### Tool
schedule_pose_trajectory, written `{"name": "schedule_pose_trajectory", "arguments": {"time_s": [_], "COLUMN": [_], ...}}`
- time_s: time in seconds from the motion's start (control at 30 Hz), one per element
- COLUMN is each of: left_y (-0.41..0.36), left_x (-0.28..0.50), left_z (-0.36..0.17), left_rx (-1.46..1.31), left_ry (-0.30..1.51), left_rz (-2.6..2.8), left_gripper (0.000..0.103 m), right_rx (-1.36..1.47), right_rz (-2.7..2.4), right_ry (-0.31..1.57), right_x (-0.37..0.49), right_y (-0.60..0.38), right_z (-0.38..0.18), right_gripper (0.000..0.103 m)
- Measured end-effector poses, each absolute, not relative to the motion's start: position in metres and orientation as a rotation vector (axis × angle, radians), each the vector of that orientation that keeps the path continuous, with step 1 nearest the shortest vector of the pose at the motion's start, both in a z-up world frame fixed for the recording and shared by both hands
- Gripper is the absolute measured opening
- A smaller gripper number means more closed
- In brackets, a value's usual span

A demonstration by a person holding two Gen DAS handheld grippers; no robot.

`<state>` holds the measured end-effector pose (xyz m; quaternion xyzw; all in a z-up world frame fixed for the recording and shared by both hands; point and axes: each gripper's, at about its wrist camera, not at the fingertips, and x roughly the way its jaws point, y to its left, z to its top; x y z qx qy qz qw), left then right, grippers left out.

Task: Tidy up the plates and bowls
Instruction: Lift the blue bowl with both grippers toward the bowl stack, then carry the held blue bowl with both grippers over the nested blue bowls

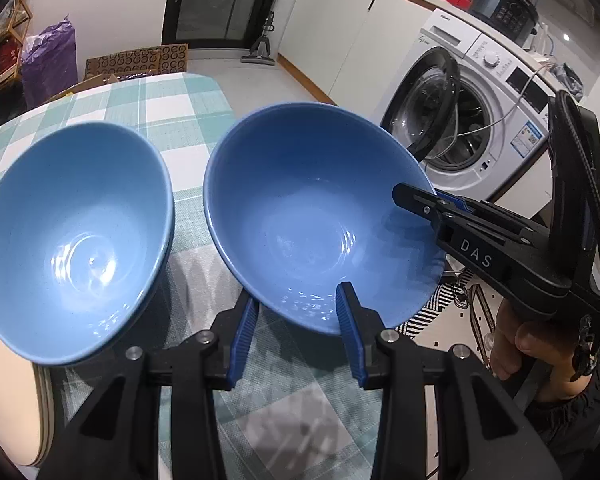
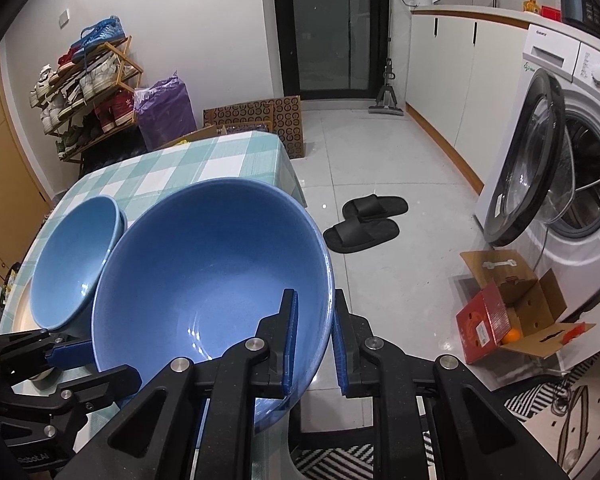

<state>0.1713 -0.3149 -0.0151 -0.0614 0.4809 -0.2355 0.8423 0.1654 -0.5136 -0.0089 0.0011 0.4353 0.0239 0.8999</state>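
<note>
A blue bowl (image 1: 308, 216) is held tilted above the checked table (image 1: 172, 104). My right gripper (image 2: 315, 308) is shut on its right rim (image 2: 204, 280), one finger inside and one outside; it also shows in the left wrist view (image 1: 420, 200). My left gripper (image 1: 296, 300) is open, its blue pads (image 1: 350, 316) straddling the near rim of the same bowl without closing on it. A second blue bowl (image 1: 72, 240) sits to the left, nested in another bowl on a cream plate (image 1: 12, 400); it also shows in the right wrist view (image 2: 72, 264).
The table (image 2: 188, 160) edge drops to a tiled floor on the right. A washing machine (image 2: 572, 184) with its door open stands right. Black slippers (image 2: 364, 224) and an open cardboard box (image 2: 508, 312) lie on the floor. A shoe rack (image 2: 88, 92) stands far left.
</note>
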Motion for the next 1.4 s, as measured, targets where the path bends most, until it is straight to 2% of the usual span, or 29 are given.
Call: {"name": "schedule_pose_trajectory", "arguments": {"time_s": [0.73, 1.4], "left_y": [-0.291, -0.232], "left_x": [0.141, 0.133], "left_z": [0.027, 0.053], "left_rx": [-0.125, -0.147], "left_ry": [0.910, 0.838], "left_rz": [-0.531, -0.478], "left_gripper": [0.038, 0.038], "right_rx": [-0.050, -0.101], "right_rz": [0.032, 0.098], "right_ry": [0.779, 0.711], "right_x": [0.107, 0.106], "right_y": [-0.485, -0.417], "right_z": [0.066, 0.110], "right_gripper": [0.016, 0.016]}}
